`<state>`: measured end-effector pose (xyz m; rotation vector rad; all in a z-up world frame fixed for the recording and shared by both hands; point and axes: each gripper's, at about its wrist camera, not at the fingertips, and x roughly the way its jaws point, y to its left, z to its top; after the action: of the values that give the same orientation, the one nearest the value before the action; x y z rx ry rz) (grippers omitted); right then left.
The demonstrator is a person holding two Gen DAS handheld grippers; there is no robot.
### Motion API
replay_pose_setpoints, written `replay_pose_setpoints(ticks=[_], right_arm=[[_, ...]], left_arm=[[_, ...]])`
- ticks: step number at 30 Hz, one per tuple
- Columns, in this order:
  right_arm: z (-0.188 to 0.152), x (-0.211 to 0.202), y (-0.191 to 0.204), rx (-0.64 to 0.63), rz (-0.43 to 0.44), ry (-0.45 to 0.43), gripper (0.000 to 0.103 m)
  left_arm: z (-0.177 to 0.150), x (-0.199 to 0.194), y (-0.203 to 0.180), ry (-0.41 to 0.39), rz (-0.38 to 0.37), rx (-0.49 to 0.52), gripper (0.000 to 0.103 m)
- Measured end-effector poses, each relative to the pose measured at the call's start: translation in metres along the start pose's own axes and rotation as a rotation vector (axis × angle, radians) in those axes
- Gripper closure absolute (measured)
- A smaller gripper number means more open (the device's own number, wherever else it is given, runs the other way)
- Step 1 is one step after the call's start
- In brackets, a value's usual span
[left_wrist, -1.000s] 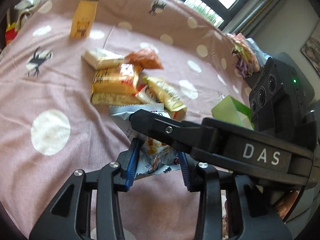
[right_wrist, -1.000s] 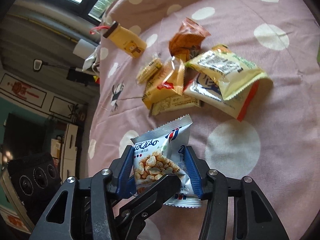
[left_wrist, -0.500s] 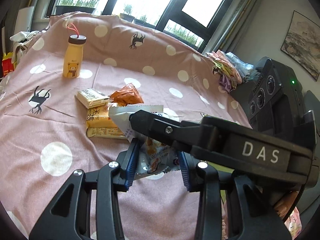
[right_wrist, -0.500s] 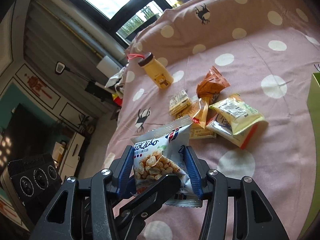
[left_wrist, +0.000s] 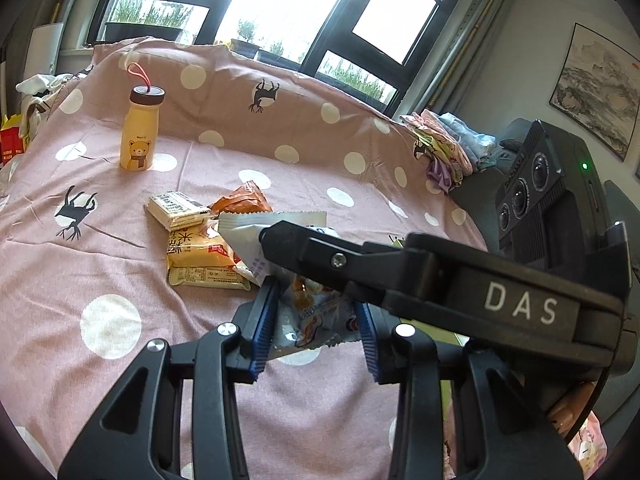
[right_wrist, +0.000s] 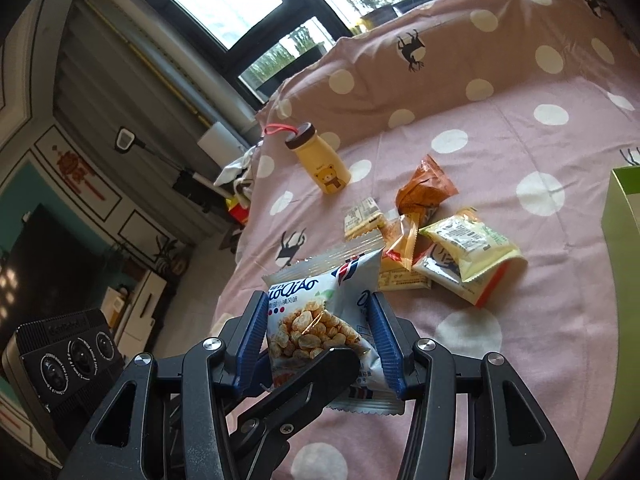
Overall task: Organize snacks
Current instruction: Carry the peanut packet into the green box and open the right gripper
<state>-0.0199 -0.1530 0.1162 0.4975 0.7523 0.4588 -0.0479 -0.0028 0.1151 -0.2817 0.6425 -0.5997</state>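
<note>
Two handheld grippers share one white-and-blue snack packet [right_wrist: 320, 320] above a pink polka-dot bedspread [left_wrist: 100, 264]. The left gripper [left_wrist: 316, 312] and the right gripper [right_wrist: 320, 344] each clamp narrowly on the packet, held clear of the snack pile [right_wrist: 436, 248]. The transfer step appears underway; next, presumably, one releases and the other carries it toward the green box [right_wrist: 624, 216].

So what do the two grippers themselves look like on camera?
Both grippers, left and right, are matte black plastic frames with silver screws and ribbed blue finger pads. One long black finger crossing the left view reads "DAS" in white. No cables or sleeves visible.
</note>
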Motion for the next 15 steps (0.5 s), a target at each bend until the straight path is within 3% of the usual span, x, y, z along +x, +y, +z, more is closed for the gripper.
replay_pose_setpoints(ticks=[15], right_arm=[[0.0000,-0.0050,0.0037,-0.009,-0.003,-0.010,0.049]], left_arm=[[0.0009,-0.0067,-0.0065,-0.021,-0.002,0.018,0.067]])
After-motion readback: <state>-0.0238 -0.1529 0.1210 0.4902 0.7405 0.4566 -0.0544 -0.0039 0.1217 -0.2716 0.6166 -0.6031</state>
